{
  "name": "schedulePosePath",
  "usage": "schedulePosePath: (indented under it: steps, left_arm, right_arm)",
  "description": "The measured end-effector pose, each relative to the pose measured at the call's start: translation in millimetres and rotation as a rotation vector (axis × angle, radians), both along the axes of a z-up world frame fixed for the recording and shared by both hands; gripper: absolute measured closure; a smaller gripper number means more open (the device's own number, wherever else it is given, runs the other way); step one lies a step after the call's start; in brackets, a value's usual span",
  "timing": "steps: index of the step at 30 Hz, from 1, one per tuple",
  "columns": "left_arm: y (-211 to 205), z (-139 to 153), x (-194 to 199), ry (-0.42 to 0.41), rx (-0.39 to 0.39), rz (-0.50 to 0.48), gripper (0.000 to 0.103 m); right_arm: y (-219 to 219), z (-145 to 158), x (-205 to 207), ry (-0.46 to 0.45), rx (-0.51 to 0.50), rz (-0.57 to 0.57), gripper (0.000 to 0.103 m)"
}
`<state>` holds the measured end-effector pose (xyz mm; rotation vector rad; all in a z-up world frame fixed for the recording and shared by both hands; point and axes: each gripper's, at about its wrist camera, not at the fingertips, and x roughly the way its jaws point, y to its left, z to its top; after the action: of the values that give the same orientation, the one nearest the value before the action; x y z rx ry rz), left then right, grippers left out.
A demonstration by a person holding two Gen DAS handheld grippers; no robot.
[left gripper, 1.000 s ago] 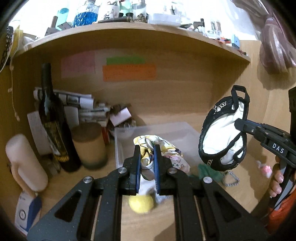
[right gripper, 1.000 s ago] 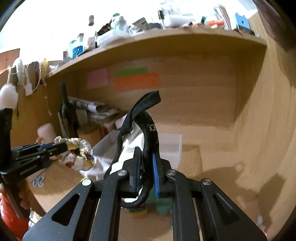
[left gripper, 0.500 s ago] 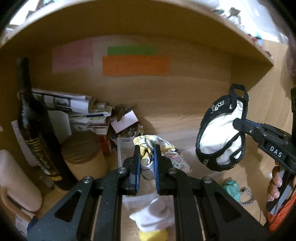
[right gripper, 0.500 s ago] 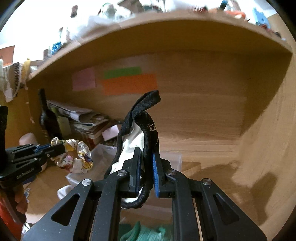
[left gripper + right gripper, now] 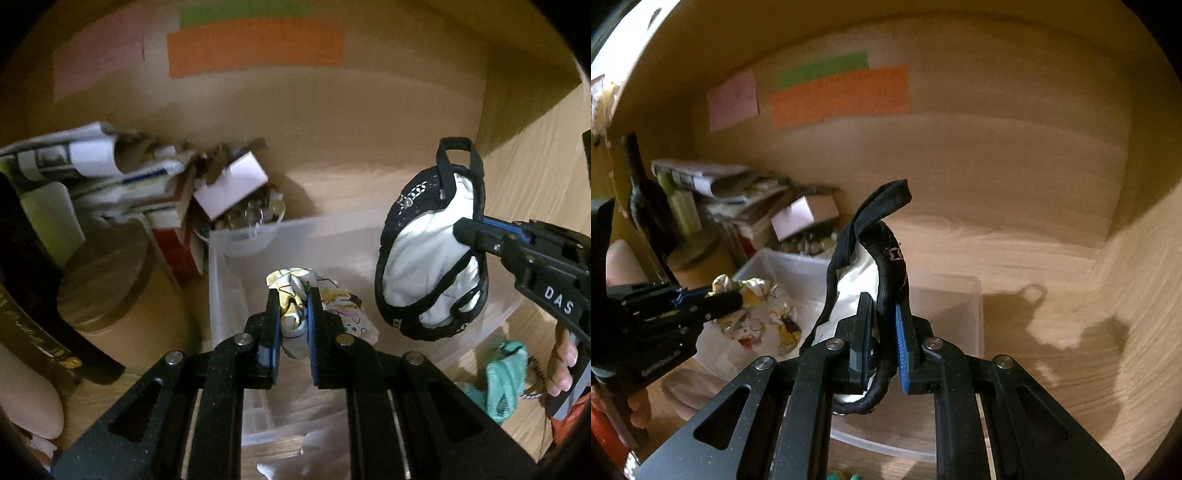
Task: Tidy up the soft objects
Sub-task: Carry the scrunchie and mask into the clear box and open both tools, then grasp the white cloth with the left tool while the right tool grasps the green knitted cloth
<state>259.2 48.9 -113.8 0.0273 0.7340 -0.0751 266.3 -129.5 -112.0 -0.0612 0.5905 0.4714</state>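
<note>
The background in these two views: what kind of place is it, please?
Probably a home desk nook or wooden shelf alcove used for storage: wood-grain walls with coloured paper notes, a dark wine bottle, stacked papers, and a clear plastic bin on the surface.

right gripper (image 5: 882, 343) clamped on black-and-white mask (image 5: 866, 280) | clear bin (image 5: 945, 306) just beyond and below its fingers | left gripper (image 5: 731, 299) to its left, pinching patterned cloth (image 5: 764, 317) over the bin

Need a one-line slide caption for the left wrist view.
Left gripper clamps a floral scrunchie above the clear plastic bin; right gripper holds a black-and-white eye mask beside it.
</note>
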Motion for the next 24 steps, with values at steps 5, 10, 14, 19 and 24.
schedulePosePath:
  steps: [5, 10, 14, 19, 24]
  left_arm:
    - [-1, -14, 11, 0.062, -0.002, -0.006, 0.091]
    - [-2, -17, 11, 0.076, -0.005, -0.014, 0.087]
    - [-3, -16, 10, 0.078, -0.006, -0.018, 0.081]
    - [-3, -6, -2, 0.051, -0.016, -0.014, 0.064]
    - [-2, 14, -23, -0.008, -0.026, -0.006, 0.05]
  right_arm:
    - [10, -16, 9, 0.056, -0.059, 0.026, 0.092]
    - [15, -29, 17, 0.113, -0.105, 0.036, 0.09]
    - [16, -32, 20, 0.139, -0.116, 0.035, 0.086]
    - [12, -26, 15, 0.133, -0.11, 0.033, 0.064]
    - [3, -8, 2, 0.073, -0.079, 0.028, 0.05]
